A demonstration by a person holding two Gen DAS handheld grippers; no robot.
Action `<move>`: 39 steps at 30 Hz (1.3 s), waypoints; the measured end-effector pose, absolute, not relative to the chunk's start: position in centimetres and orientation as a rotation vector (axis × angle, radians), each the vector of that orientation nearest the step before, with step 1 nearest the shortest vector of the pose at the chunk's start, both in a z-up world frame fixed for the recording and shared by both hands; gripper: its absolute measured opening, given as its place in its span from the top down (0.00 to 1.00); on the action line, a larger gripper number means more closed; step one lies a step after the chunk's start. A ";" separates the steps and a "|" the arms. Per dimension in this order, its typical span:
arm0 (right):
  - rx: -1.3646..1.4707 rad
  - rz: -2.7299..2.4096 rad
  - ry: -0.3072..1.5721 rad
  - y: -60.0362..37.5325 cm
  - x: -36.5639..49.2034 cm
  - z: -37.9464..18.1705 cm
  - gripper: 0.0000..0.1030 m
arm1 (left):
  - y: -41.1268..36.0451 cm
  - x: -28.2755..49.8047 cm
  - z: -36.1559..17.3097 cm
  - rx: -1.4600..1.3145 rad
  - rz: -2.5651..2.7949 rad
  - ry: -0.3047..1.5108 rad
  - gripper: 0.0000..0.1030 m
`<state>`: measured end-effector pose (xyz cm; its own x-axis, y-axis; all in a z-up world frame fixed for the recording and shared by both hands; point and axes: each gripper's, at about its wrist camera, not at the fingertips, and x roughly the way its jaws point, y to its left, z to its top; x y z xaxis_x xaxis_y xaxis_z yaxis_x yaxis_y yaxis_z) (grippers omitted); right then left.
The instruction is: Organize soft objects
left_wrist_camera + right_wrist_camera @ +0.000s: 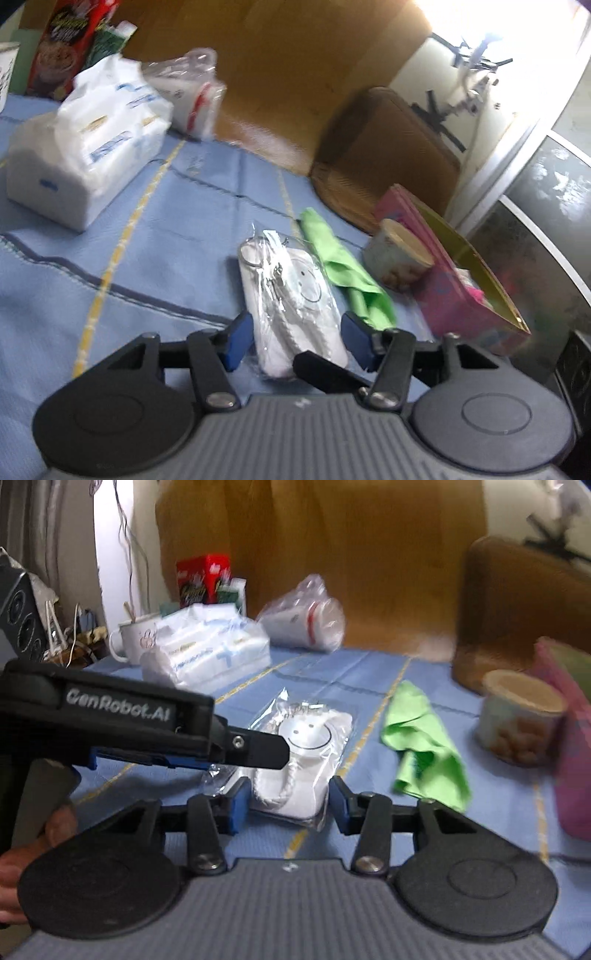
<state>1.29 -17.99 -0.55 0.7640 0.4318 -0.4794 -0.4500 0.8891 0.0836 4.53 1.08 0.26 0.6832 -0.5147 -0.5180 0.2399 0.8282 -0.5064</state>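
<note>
Straddling the bagged white plush (pixel 295 306), left tongs (pixel 297 339) and right tongs (pixel 288 801) gape wide; green cloth (pixel 424 746) lies rightward.

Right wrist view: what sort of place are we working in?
Likely a lived-in home room, at a table: blue tablecloth, floral mug, tissue pack, wooden chair back and a curtain at the left.

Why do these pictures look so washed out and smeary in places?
Left wrist view: window light blows out the top right corner to white, and the tissue pack is smeared by motion blur. Right wrist view: the can and pink box at the right edge are blurred; both views bend straight lines, fisheye style.
</note>
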 end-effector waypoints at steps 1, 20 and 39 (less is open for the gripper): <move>-0.039 0.461 0.481 -18.2 0.8 -0.3 0.53 | 0.5 4.3 0.9 -0.410 -0.446 0.679 0.49; 0.071 -0.036 0.215 -36.4 0.8 2.8 0.53 | -22.7 11.3 5.9 -0.163 -0.819 0.674 0.49; 0.092 -0.221 0.190 -38.7 4.1 2.1 0.41 | -18.9 9.6 6.6 -0.182 -0.717 0.589 0.35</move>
